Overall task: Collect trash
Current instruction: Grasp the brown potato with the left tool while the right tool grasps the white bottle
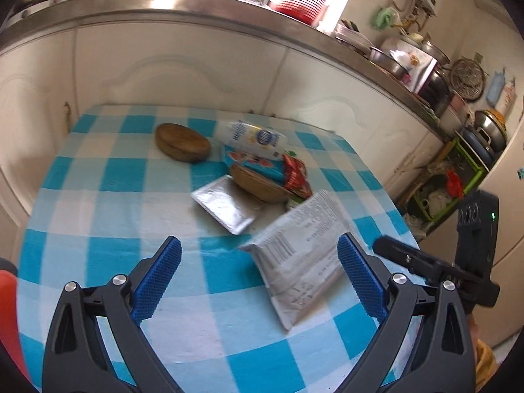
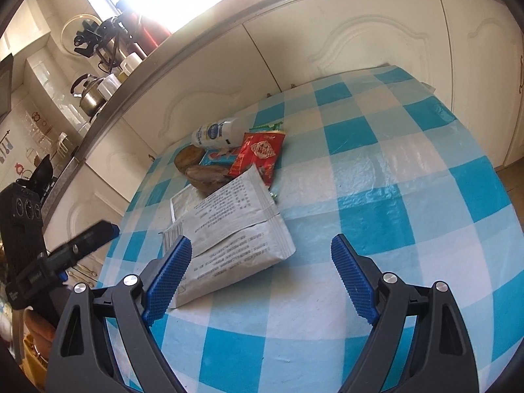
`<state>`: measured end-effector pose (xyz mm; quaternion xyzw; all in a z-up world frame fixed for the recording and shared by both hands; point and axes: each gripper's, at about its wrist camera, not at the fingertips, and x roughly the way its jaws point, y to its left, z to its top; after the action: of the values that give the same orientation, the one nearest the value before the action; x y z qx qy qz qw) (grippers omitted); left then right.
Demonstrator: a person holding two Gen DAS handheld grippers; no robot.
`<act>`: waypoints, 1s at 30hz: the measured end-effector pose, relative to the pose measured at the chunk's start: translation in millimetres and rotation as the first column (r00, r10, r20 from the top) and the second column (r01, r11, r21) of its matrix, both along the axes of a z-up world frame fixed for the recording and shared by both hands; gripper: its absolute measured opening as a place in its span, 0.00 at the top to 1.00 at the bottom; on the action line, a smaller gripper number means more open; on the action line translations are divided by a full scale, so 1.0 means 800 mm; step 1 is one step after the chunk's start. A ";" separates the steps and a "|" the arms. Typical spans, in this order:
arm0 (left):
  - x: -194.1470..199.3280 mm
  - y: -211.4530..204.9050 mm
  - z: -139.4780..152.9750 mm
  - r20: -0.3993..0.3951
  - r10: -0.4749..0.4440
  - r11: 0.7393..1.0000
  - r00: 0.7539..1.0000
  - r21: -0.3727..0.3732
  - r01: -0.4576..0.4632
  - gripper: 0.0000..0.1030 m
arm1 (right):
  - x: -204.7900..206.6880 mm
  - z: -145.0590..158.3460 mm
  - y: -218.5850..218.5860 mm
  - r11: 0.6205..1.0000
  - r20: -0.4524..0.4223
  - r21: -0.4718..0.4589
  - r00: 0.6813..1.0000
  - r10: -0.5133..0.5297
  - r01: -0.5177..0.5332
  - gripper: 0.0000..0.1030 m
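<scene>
With both jaws wide, white packet [image 2: 229, 229] just ahead, untouched.

Home kitchen: steel counter [image 1: 196, 3] over cream cabinets [image 1: 183, 65], kettle [image 2: 90, 93], pots [image 1: 491, 127], checked tablecloth [image 1: 98, 196].

Rows of small black print across grey pouch [image 2: 229, 226], lying between and ahead of right tool [image 2: 262, 255] fingers; characters too small to read. Barcode at near left corner of same pouch. Blue round logo with lettering on white bottle [image 2: 217, 132] farther ahead; wording illegible. Ornate emblem on red packet [image 2: 258, 154]; unreadable.
</scene>
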<state>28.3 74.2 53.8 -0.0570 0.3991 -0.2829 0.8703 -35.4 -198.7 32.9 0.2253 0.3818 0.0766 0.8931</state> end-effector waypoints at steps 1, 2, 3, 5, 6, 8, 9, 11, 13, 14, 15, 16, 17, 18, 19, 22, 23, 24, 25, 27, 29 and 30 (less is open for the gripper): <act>-0.001 -0.007 -0.001 0.006 -0.025 1.000 1.000 0.008 0.025 0.06 | 0.002 0.001 -0.003 1.000 -0.002 -0.003 1.000 -0.001 0.001 0.16; -0.001 -0.014 -0.002 0.013 -0.058 0.998 0.998 0.018 0.057 0.06 | 0.004 0.001 -0.006 1.000 -0.004 -0.004 1.000 -0.003 0.003 0.16; 0.000 -0.023 -0.003 0.025 -0.094 0.995 0.995 0.035 0.093 0.06 | 0.006 0.001 -0.009 1.000 -0.004 -0.004 1.000 -0.006 0.006 0.16; 0.005 -0.036 -0.005 0.035 -0.131 0.989 0.991 0.073 0.129 0.06 | 0.007 0.003 -0.015 1.000 0.002 -0.003 1.000 -0.015 0.015 0.16; 0.012 -0.042 -0.006 0.028 -0.126 0.988 0.992 0.091 0.123 0.06 | 0.007 0.003 -0.018 1.000 0.007 -0.004 1.000 -0.019 0.019 0.16; 0.026 -0.051 -0.010 -0.003 -0.099 0.991 0.995 0.088 0.099 0.06 | 0.008 0.004 -0.024 1.000 0.016 -0.002 0.999 -0.031 0.031 0.16; 0.035 -0.057 -0.014 -0.023 -0.074 0.993 0.997 0.086 0.075 0.06 | 0.008 0.004 -0.027 0.999 0.017 0.004 0.999 -0.040 0.040 0.16; 0.049 -0.064 -0.020 -0.042 -0.025 0.996 0.999 0.086 0.028 0.07 | 0.010 0.002 -0.034 0.998 0.014 0.019 0.998 -0.056 0.056 0.16; 0.063 -0.073 -0.025 -0.043 0.006 0.997 0.999 0.083 -0.002 0.07 | 0.012 0.000 -0.040 0.998 0.013 0.022 0.998 -0.060 0.060 0.16; 0.069 -0.077 -0.028 -0.038 0.024 0.995 0.999 0.095 -0.021 0.07 | 0.014 0.000 -0.041 0.998 0.011 0.018 0.998 -0.060 0.060 0.16; 0.075 -0.082 -0.031 -0.036 0.034 0.994 0.999 0.105 -0.030 0.07 | 0.017 -0.001 -0.042 0.998 0.008 0.013 0.998 -0.058 0.058 0.16; 0.081 -0.085 -0.034 -0.035 0.046 0.993 0.998 0.112 -0.041 0.08 | 0.020 -0.001 -0.044 0.998 0.009 0.012 0.998 -0.055 0.055 0.16; 0.086 -0.087 -0.036 -0.038 0.057 0.992 0.998 0.116 -0.053 0.12 | 0.023 0.000 -0.046 0.999 0.012 0.016 0.999 -0.051 0.051 0.16; 0.091 -0.088 -0.039 -0.045 0.070 0.991 0.997 0.115 -0.064 0.15 | 0.028 0.001 -0.049 0.998 0.019 0.025 0.999 -0.049 0.049 0.16; 0.096 -0.088 -0.041 -0.054 0.080 0.991 0.995 0.111 -0.074 0.26 | 0.034 0.002 -0.052 0.998 0.024 0.039 0.999 -0.047 0.046 0.16; 0.109 -0.091 -0.048 -0.068 0.103 0.989 0.992 0.114 -0.095 0.34 | 0.056 0.002 -0.058 0.995 0.028 0.095 0.999 -0.027 0.025 0.16; 0.111 -0.093 -0.048 -0.060 0.104 0.988 0.993 0.119 -0.096 0.34 | 0.063 0.001 -0.058 0.994 0.026 0.110 0.999 -0.023 0.020 0.18; 0.113 -0.095 -0.048 -0.059 0.103 0.988 0.993 0.121 -0.095 0.34 | 0.072 0.000 -0.057 0.991 0.026 0.132 1.000 -0.011 0.007 0.21; 0.114 -0.097 -0.048 -0.059 0.101 0.988 0.993 0.119 -0.093 0.34 | 0.079 0.000 -0.055 0.990 0.026 0.143 1.000 0.001 -0.005 0.22; 0.118 -0.100 -0.048 -0.059 0.103 0.988 0.993 0.118 -0.095 0.35 | 0.095 -0.002 -0.048 0.990 0.024 0.141 0.999 0.024 -0.027 0.26; 0.121 -0.101 -0.050 -0.060 0.110 0.988 0.992 0.117 -0.102 0.38 | 0.109 -0.005 -0.040 0.990 0.015 0.131 0.999 0.044 -0.046 0.29; 0.121 -0.101 -0.050 -0.058 0.114 0.988 0.992 0.116 -0.106 0.39 | 0.117 -0.007 -0.035 0.991 0.008 0.126 0.998 0.055 -0.055 0.30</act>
<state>125.2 -6.5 13.6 -0.0391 0.4385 -0.2096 0.8731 58.1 -226.9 27.4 0.2704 0.3804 0.1256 0.8755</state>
